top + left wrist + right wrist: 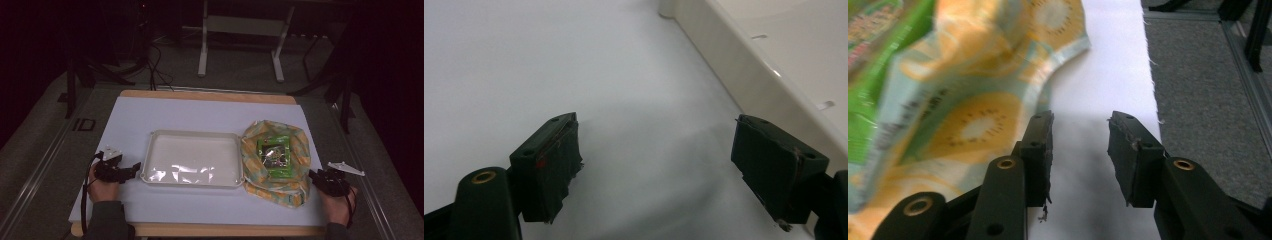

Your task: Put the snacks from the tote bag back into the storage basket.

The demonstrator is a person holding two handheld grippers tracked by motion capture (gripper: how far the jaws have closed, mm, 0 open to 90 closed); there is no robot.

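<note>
A shallow white tray (150,172) lies mid-table on the white sheet. Right of it sits a yellow and pale-blue kiwi-print cloth bag (295,150), spread wide, with green snack packets (274,152) inside. My left gripper (134,169) rests on the sheet just left of the tray, jaws wide apart with nothing between them; the tray wall (744,80) runs past its right jaw. My right gripper (314,176) lies at the bag's right edge, jaws apart over bare sheet, the bag's cloth (963,115) just left of its left jaw.
The white sheet (180,112) covers a wooden board. Grey carpeted floor (1208,85) begins right of the sheet's frayed edge. Table legs and cables stand in the dark beyond the far edge.
</note>
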